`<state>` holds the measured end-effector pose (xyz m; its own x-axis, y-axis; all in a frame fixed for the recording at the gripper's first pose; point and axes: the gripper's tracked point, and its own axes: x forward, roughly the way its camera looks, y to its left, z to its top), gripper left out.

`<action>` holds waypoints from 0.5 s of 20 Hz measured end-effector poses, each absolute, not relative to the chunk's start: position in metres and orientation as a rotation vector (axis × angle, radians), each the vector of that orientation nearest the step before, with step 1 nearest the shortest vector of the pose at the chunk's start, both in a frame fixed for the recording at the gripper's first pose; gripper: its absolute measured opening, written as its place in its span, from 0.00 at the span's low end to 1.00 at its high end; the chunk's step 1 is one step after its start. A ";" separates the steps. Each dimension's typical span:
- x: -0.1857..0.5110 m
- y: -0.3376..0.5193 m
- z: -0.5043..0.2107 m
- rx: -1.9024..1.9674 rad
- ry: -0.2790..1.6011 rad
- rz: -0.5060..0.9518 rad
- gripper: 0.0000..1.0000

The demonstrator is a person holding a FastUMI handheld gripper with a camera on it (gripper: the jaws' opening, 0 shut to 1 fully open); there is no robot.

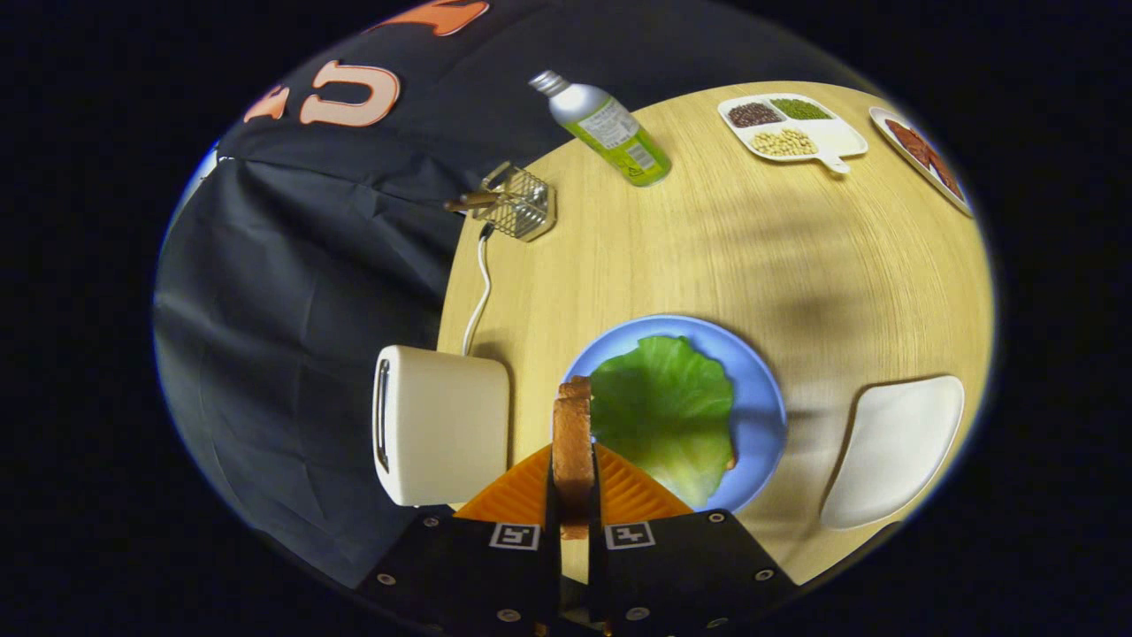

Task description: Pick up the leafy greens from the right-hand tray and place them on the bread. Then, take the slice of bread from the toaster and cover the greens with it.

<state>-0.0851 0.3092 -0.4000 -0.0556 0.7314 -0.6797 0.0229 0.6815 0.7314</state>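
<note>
Bread slice gripped on edge between the 2 fingers.
The gripper [573,478] is closed on the slice of bread [572,442], just beside the leafy greens [665,414] on the blue plate [761,398]; toaster [442,425] alongside.

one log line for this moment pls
gripper shut on bread slice | greens on blue plate | toaster beside | next: cover greens

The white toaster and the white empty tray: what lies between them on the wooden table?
In the gripper view, the blue plate with the green lettuce leaf lies between them, and the claw holds a toasted bread slice on edge there.
</note>
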 end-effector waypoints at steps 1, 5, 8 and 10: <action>-0.086 0.308 -0.405 0.647 1.540 0.654 0.13; -0.083 0.300 -0.423 0.632 1.538 0.629 0.15; -0.072 0.292 -0.433 0.557 1.459 0.620 0.30; -0.065 0.289 -0.428 0.548 1.400 0.618 0.46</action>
